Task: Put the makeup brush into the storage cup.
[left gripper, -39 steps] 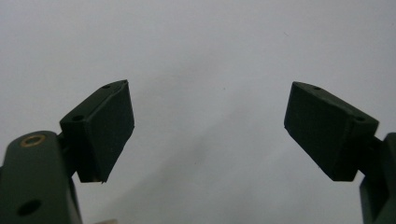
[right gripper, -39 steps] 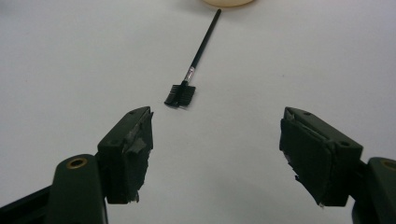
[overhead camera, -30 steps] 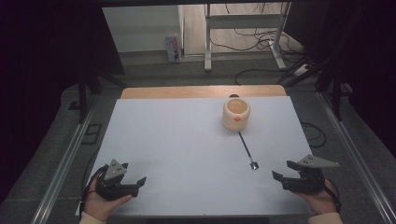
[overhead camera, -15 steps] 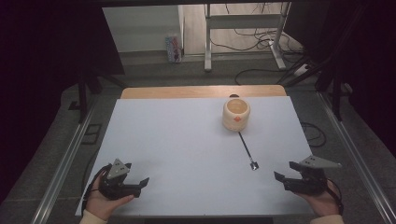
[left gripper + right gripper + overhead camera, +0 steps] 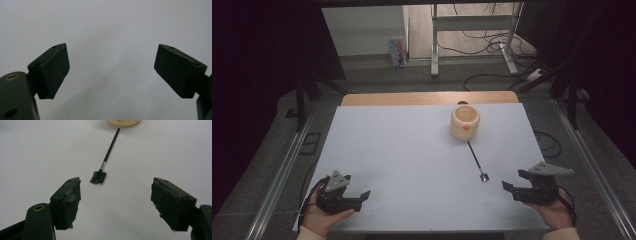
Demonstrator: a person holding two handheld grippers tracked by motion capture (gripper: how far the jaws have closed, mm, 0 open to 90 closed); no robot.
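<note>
A cream-coloured cup [image 5: 465,121] with an orange mark stands on the white table top [image 5: 412,150] toward the far right. A thin black brush [image 5: 476,161] lies in front of it, its handle pointing at the cup and its small head [image 5: 98,177] nearest me. My right gripper [image 5: 511,182] rests at the near right, open, its jaws spread wide and empty, a short way from the brush head. My left gripper [image 5: 362,196] sits at the near left, open, with only bare table [image 5: 110,50] between its jaws. A hand holds each gripper.
A wooden strip [image 5: 427,98] borders the table's far edge. Metal rails [image 5: 282,170] run along both sides. Beyond the table stand a metal frame [image 5: 472,35], floor cables [image 5: 492,80] and a small carton [image 5: 397,51].
The right gripper has shifted slightly toward the near edge. The left gripper, cup and brush have stayed put.
</note>
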